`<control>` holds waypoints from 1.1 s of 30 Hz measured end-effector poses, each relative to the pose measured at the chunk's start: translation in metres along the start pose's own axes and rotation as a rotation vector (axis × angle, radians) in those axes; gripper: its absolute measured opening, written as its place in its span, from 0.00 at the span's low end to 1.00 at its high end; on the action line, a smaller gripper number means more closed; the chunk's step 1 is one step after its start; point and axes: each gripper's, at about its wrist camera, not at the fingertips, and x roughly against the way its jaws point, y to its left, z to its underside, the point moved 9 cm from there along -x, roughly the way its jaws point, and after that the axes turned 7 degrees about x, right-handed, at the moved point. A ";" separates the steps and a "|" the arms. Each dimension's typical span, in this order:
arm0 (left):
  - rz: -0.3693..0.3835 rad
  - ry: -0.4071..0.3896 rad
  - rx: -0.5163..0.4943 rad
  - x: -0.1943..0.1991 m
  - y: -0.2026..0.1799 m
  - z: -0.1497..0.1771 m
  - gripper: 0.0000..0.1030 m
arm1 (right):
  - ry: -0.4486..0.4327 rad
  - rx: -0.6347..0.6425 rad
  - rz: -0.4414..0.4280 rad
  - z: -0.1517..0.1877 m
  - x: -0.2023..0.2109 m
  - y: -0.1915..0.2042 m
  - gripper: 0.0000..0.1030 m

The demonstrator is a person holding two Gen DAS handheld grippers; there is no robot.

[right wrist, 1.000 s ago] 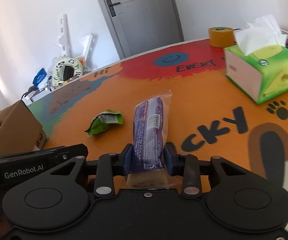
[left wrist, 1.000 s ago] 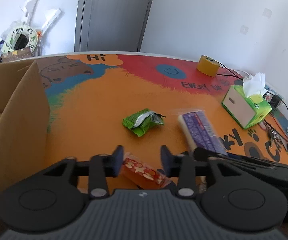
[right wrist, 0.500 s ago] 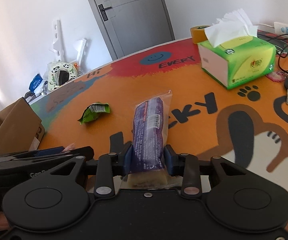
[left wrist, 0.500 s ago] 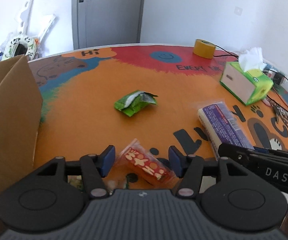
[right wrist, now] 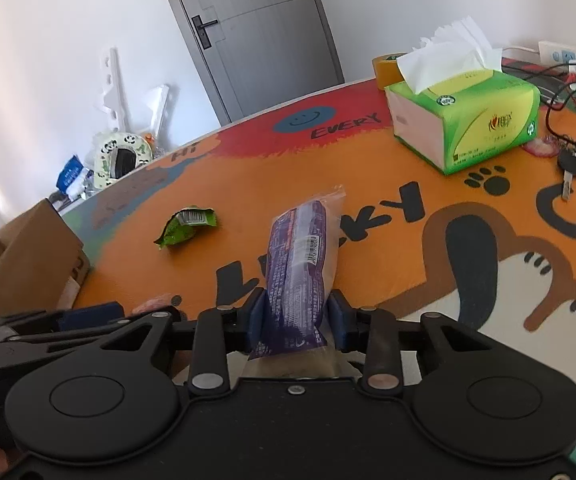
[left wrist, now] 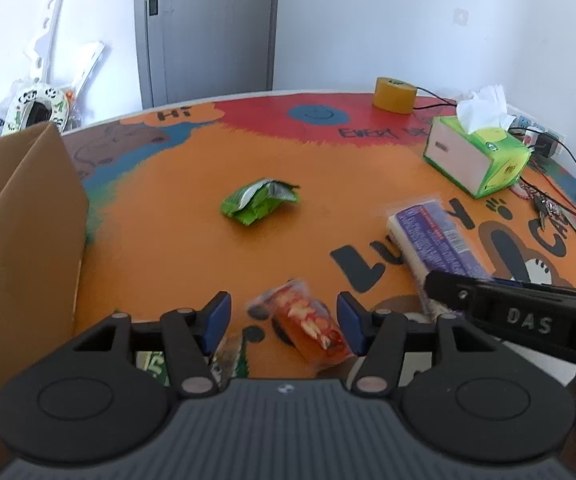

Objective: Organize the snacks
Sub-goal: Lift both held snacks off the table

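Observation:
My left gripper (left wrist: 283, 322) is open wide; a small orange-red snack packet (left wrist: 308, 324) lies loose between its fingers, nearer the right one. My right gripper (right wrist: 296, 320) is shut on a long purple snack pack (right wrist: 302, 264), held above the table; that pack also shows in the left wrist view (left wrist: 436, 240). A crumpled green snack packet (left wrist: 257, 200) lies on the orange table mat, also in the right wrist view (right wrist: 185, 226). A cardboard box (left wrist: 19, 248) stands at the left.
A green tissue box (left wrist: 478, 156), a yellow tape roll (left wrist: 394, 94), keys (right wrist: 572, 164) and cables sit at the table's far right. A green-white packet (left wrist: 155, 364) lies under my left gripper. Clutter lies on the floor behind the table.
My left gripper has opened wider and let go of the orange-red packet. Both grippers have pulled back and to the right; the right one still holds the purple pack.

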 end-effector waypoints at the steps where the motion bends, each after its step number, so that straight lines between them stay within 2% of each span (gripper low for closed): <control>1: -0.003 -0.002 -0.003 0.000 0.001 0.001 0.55 | -0.002 0.001 0.002 0.001 0.002 0.000 0.33; 9: 0.024 -0.027 -0.022 -0.007 -0.006 0.003 0.52 | 0.001 0.008 0.008 0.010 0.013 0.001 0.33; 12: 0.037 -0.027 -0.037 -0.007 -0.009 0.004 0.37 | 0.003 0.004 0.016 0.009 0.013 0.001 0.34; 14: 0.063 -0.025 -0.027 -0.006 -0.009 0.004 0.21 | -0.004 0.007 0.031 0.007 0.010 0.002 0.36; 20: 0.085 -0.020 -0.007 -0.002 -0.007 0.003 0.19 | -0.014 0.019 0.031 0.006 0.008 0.005 0.31; 33: 0.142 -0.108 -0.010 0.042 -0.008 -0.011 0.19 | -0.122 0.032 -0.007 -0.014 0.045 0.028 0.30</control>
